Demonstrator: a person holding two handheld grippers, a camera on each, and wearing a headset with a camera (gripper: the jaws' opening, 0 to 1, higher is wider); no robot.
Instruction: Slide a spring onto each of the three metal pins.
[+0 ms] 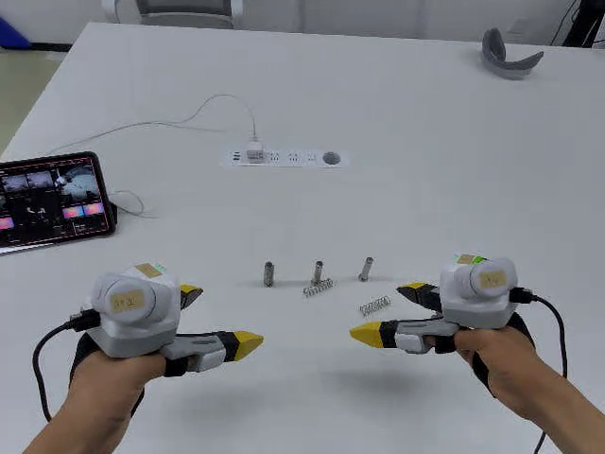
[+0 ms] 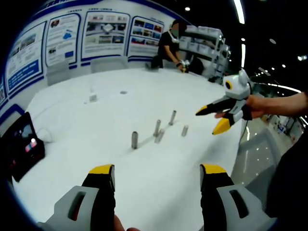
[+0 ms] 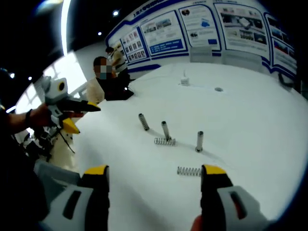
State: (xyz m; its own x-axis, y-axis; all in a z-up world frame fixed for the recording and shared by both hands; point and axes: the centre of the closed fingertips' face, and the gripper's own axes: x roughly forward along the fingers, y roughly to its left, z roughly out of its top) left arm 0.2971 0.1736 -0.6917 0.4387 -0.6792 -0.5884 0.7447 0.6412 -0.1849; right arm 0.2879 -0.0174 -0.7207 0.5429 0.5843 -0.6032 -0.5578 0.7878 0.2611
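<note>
1. Left gripper: jaws spread, empty, over the bench.
2. Right gripper: jaws spread, empty, near a loose spring.
3. Three pins stand upright in a row between the grippers. A second spring lies at the middle pin's base, and the left pin looks coil-wrapped.
4. A tablet lies far left.

**Three pins upright, two springs loose**

We see three short metal pins standing upright in a row on the white table, each apart from the next. The left pin looks ribbed, seemingly with a coil around it. The middle pin and right pin are bare. The first spring lies flat just beside the middle pin's foot. The second spring lies flat nearer us, near the right pin.
</note>
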